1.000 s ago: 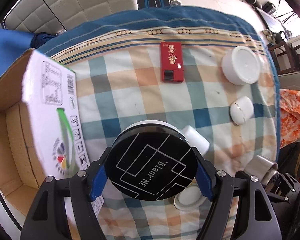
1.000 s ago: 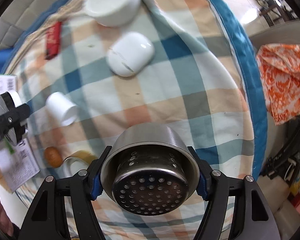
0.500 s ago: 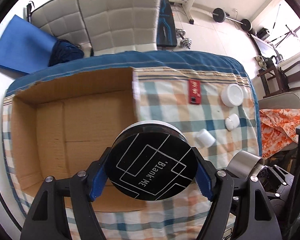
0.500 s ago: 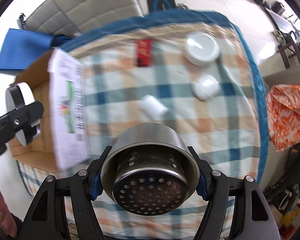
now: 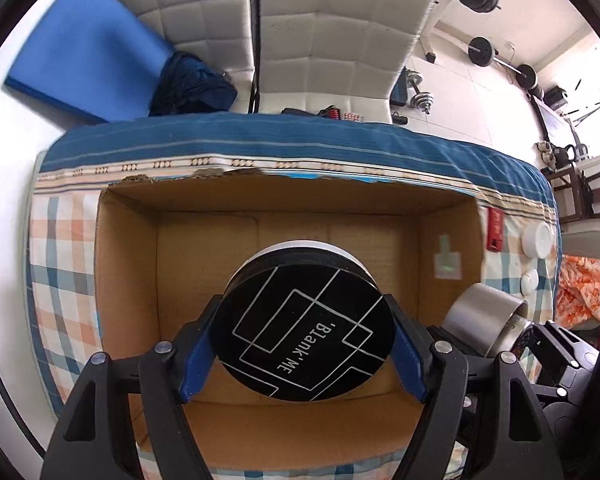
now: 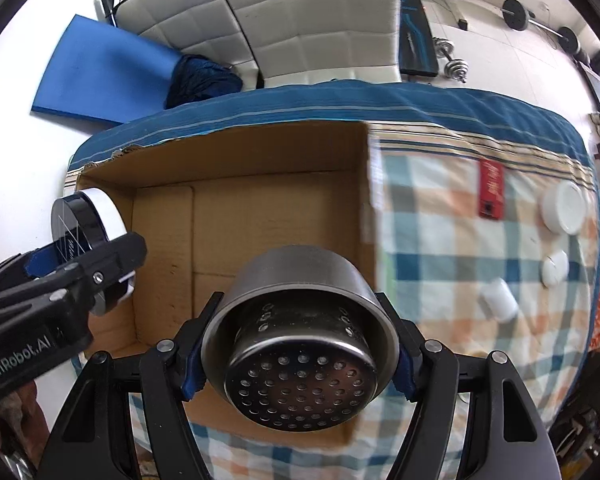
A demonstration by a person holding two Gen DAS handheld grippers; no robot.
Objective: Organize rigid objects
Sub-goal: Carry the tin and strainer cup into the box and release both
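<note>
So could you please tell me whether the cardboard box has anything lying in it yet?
Empty, as far as shown: the cardboard box has bare brown floor; held items hide part of it.

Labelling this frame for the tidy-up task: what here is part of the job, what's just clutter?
In the job:
- black round tin, held in left gripper
- steel strainer cup, held in right gripper
- cardboard box
- red pack, white tub, white case, white cup

Lying about:
- blue mat
- chairs
- weights
</note>
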